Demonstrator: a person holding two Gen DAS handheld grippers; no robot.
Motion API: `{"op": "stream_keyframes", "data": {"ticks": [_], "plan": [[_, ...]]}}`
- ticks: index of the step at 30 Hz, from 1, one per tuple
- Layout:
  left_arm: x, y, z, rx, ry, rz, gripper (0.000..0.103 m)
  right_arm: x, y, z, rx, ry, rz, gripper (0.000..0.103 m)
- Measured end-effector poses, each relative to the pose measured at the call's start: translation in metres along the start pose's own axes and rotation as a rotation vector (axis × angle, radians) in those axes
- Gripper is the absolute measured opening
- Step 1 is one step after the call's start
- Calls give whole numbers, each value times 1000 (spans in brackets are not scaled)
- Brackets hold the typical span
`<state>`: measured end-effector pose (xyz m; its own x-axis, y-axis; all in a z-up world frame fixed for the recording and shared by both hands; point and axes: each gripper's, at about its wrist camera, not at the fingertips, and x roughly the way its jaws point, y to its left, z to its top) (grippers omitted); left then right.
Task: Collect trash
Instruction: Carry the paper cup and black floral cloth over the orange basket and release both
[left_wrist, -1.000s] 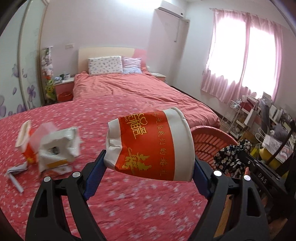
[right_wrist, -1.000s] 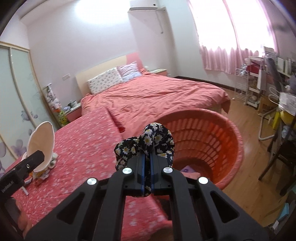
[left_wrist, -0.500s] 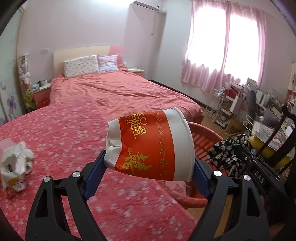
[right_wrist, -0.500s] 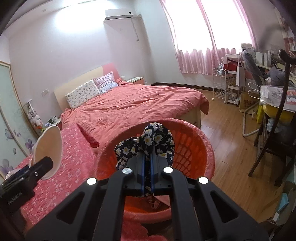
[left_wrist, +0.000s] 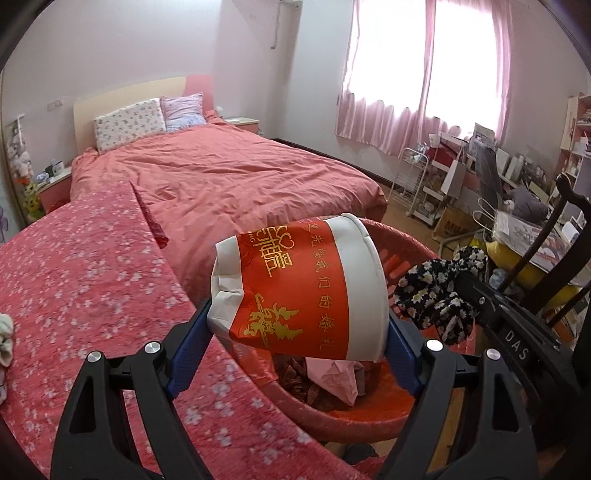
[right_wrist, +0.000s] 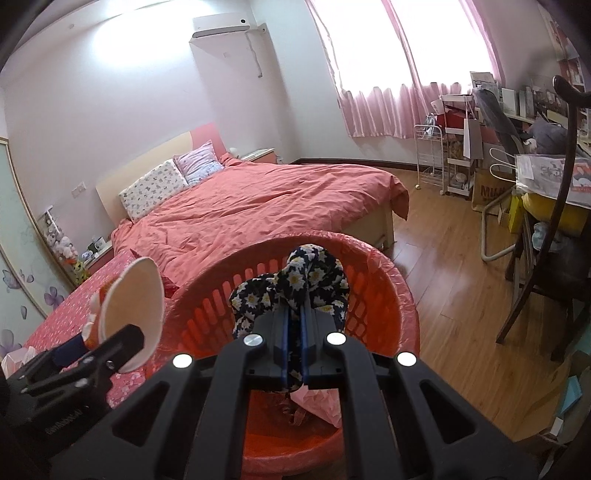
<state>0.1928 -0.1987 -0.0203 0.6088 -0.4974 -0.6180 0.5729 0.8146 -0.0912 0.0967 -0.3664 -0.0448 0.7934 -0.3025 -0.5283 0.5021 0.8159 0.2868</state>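
Note:
My left gripper is shut on a crumpled red-and-white paper cup, held sideways at the rim of the red laundry-style basket. The cup's open mouth shows in the right wrist view. My right gripper is shut on a black cloth with white daisies and holds it above the basket. The cloth also shows in the left wrist view. Pink paper and other scraps lie inside the basket.
A table with a red flowered cloth lies left of the basket, with crumpled trash at its left edge. A bed stands behind. A dark chair and cluttered shelves are at the right on wooden floor.
Both grippers have swung right, away from the table and over the basket. The trash pile on the table has slid to the left edge of view. Both grips are unchanged.

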Motion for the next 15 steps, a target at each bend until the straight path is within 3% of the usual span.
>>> {"op": "stream_keyframes", "data": {"ticks": [11, 15], "plan": [[16, -9, 0, 18, 41, -37, 83, 4, -9, 4, 31, 5, 20, 7], [19, -6, 2, 5, 57, -52, 83, 10, -15, 6, 54, 21, 44, 15]]}}
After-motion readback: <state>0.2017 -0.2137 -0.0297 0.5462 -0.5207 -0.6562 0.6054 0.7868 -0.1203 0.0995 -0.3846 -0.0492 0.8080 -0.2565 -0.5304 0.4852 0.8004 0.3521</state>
